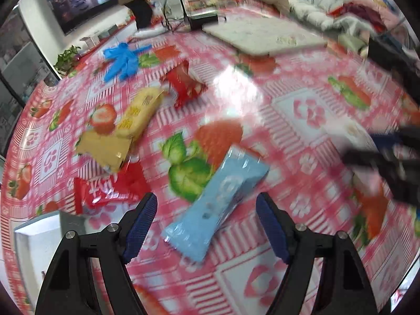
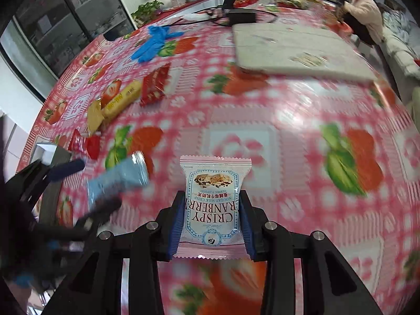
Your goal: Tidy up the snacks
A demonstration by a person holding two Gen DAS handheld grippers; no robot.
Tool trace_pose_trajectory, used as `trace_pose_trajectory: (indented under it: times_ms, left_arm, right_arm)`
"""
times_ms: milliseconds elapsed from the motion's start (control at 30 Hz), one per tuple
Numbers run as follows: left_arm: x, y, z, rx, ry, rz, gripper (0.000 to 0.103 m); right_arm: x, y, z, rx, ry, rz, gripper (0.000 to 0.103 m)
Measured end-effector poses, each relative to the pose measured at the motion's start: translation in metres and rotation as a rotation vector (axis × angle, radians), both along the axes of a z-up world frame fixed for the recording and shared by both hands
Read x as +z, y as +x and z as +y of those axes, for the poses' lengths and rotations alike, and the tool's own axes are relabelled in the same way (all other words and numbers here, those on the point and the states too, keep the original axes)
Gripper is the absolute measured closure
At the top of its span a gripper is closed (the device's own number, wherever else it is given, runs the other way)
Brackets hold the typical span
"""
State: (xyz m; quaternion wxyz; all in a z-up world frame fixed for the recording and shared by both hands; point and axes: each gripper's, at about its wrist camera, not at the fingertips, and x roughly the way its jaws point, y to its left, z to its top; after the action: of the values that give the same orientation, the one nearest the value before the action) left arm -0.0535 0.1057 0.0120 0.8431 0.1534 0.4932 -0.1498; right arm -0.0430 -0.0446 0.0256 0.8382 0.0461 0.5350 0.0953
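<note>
My left gripper (image 1: 206, 210) is open, its jaws wide on either side of a light blue snack packet (image 1: 218, 199) that lies on the tablecloth; it also shows in the right wrist view (image 2: 118, 181). My right gripper (image 2: 214, 204) is shut on a pink cranberry nougat packet (image 2: 214, 204), held above the table. Further left lie a red packet (image 1: 105, 189), a tan packet (image 1: 105, 147), a yellow packet (image 1: 139, 113) and another red packet (image 1: 186, 84). My right gripper shows blurred at the right edge of the left wrist view (image 1: 388, 157).
A white box (image 1: 39, 236) stands at the near left. Blue gloves (image 1: 123, 60) lie at the far left. A white board (image 1: 262, 36) and a black device with cables (image 1: 202, 21) sit at the back. The strawberry tablecloth (image 1: 302, 110) covers the table. People are behind.
</note>
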Motion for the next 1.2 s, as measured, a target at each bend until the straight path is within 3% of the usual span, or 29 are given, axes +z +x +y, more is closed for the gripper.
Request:
trace_pose_trajectory:
  times_ms: [67,100,133,233,367,400,467,500,533,567,633,767,867,967,1200]
  left_arm:
    - [-0.001,0.001,-0.001,0.025,-0.033,0.03,0.046]
    - [-0.002,0.0,0.001,0.047,-0.079,0.068,0.065]
    - [-0.002,-0.003,0.003,0.078,-0.096,0.082,0.072]
    - [-0.002,-0.026,0.011,0.182,-0.075,0.071,0.077]
    - [-0.003,-0.081,0.032,0.299,-0.122,0.057,0.076]
    - [-0.004,-0.095,0.036,0.323,-0.13,0.044,0.072]
    - [-0.002,-0.104,0.039,0.333,-0.131,0.027,0.047]
    - [-0.001,-0.106,0.041,0.336,-0.125,0.01,0.025]
    - [0.002,-0.106,0.042,0.342,-0.111,-0.021,0.02]
    - [0.005,-0.105,0.044,0.342,-0.106,-0.039,0.02]
    - [0.007,-0.095,0.042,0.311,-0.106,-0.056,0.019]
    - [-0.006,-0.079,0.038,0.293,-0.076,-0.033,0.019]
    - [-0.011,-0.08,0.045,0.305,-0.143,-0.046,0.016]
    - [-0.016,-0.086,0.045,0.305,-0.137,-0.089,0.0]
    - [-0.016,-0.088,0.045,0.317,-0.151,-0.109,0.0]
  right_arm:
    - [0.002,-0.018,-0.015,-0.023,-0.005,-0.014,0.063]
    - [0.003,-0.028,-0.021,-0.031,-0.013,-0.019,0.063]
    - [0.002,-0.037,-0.025,-0.034,-0.023,-0.023,0.063]
    - [-0.001,-0.054,-0.029,-0.034,-0.038,-0.027,0.063]
    - [-0.004,-0.079,-0.025,-0.022,-0.033,-0.031,0.063]
    - [-0.004,-0.085,-0.022,-0.014,-0.042,-0.035,0.063]
    - [-0.005,-0.096,-0.016,0.0,-0.063,-0.045,0.06]
    - [-0.005,-0.101,-0.012,0.012,-0.08,-0.052,0.058]
    - [-0.006,-0.103,-0.011,0.017,-0.085,-0.056,0.047]
    - [-0.006,-0.105,-0.01,0.017,-0.093,-0.059,0.024]
    - [-0.004,-0.106,-0.011,-0.006,-0.112,-0.086,0.005]
    - [-0.003,-0.1,-0.015,-0.02,-0.102,-0.121,0.005]
    - [-0.014,-0.093,-0.012,-0.024,-0.105,-0.111,0.001]
    - [-0.021,-0.098,-0.005,-0.012,-0.153,-0.161,0.001]
    - [-0.024,-0.107,-0.002,0.003,-0.164,-0.233,0.0]
